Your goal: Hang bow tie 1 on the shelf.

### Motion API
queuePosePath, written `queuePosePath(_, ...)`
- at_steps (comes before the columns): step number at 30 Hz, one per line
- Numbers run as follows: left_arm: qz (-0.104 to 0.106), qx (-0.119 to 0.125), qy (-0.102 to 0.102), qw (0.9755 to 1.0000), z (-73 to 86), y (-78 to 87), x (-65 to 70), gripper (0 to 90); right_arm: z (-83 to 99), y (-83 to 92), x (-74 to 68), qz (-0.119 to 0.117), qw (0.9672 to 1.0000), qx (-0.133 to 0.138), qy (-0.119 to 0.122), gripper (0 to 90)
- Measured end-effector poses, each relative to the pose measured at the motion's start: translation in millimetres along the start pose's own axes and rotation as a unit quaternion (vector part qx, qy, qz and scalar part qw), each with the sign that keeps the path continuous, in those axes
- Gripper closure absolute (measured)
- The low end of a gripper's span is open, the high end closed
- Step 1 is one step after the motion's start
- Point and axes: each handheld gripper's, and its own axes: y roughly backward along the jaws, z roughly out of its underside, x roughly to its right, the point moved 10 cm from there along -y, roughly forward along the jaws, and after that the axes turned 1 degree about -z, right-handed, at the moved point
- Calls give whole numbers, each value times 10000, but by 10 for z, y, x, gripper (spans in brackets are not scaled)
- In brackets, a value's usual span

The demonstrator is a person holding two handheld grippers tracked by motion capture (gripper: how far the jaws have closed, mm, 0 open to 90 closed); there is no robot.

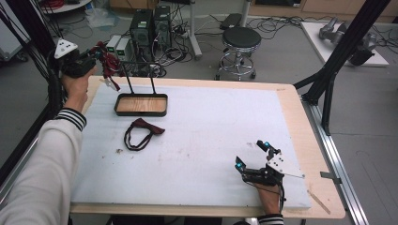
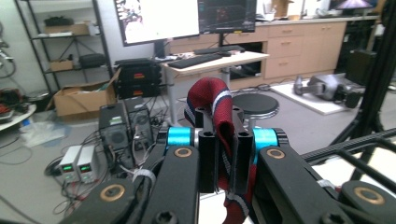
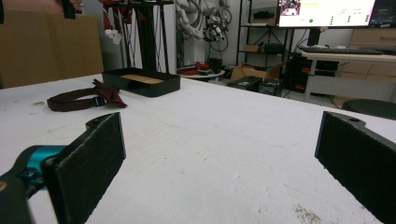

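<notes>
Nearest me, my right tool (image 1: 256, 154) rests on the white table (image 1: 211, 122) at its front right, jaws spread wide and holding nothing; in the right gripper view the pads (image 3: 88, 163) stand far apart over bare foam. Further in, a dark maroon bow tie (image 1: 140, 132) with its strap looped lies flat on the table left of centre, untouched, and it also shows low and far off from the right tool (image 3: 84, 97). Just behind it sits a black tray (image 1: 141, 104) with a wooden floor and two thin uprights that look like a hanging rack, though the top bar is hard to make out. Farthest, at the back left corner, my left tool (image 1: 96, 55) is raised and pressed together on a red striped tie (image 2: 217, 107), which folds over the jaws and hangs below them (image 1: 110, 70). I judge this tie is being carried to the rack; the bow tie is left to handle, so roughly half the work remains.
</notes>
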Motion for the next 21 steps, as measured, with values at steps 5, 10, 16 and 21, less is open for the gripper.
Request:
queuePosePath(5,-274,-92,-37,9996,82,32,-90,851,-2,0,-6,-18,10000,5,2,8)
queuePosePath(10,-624,-351,82,9974,284,85,-239,852,-1,1,-9,-21,10000,0,-8,8)
queuePosePath(16,-734,-495,78,9960,407,121,-292,852,-2,-2,-3,-7,10000,5,-10,8)
queuePosePath(21,-662,-376,-58,9971,336,105,-214,852,-3,-6,2,-3,10000,10,31,8)
